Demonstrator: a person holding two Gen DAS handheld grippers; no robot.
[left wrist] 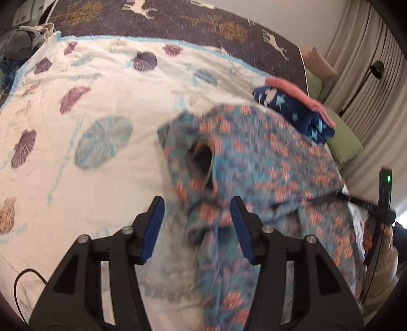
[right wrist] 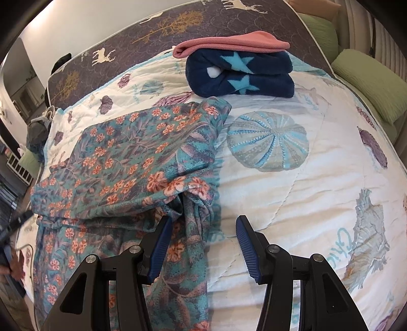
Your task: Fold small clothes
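Right wrist view takes in most of the bed, and the largest thing on it is the white quilt (right wrist: 292,193) printed with shells and urchins, spread over a dark mattress (right wrist: 178,23) patterned with deer and trees. Green pillows (right wrist: 361,81) lie along the right edge of the bed.

Next in size is the floral garment (right wrist: 132,157), teal with orange blossoms, the piece being folded. It lies on the left half of the quilt, partly doubled over, with a gathered bunch of cloth near the front edge and a long tail running down towards the camera. It looks thin and limp, light to lift, and likely to slump or slide out of shape if dragged. A pinch at a hem or corner should carry it better than a grab at the bunched middle.

Towards the far right corner of the quilt sits a folded navy star blanket (right wrist: 239,73) with a folded pink cloth (right wrist: 229,43) on top, seemingly done already.

The right gripper (right wrist: 201,244) has its jaws apart and holds nothing; the garment's edge lies under its left finger. In the blurred left wrist view, the left gripper (left wrist: 197,224) also stands released, jaws parted with a fold of the floral garment (left wrist: 254,157) between them but not pinched.
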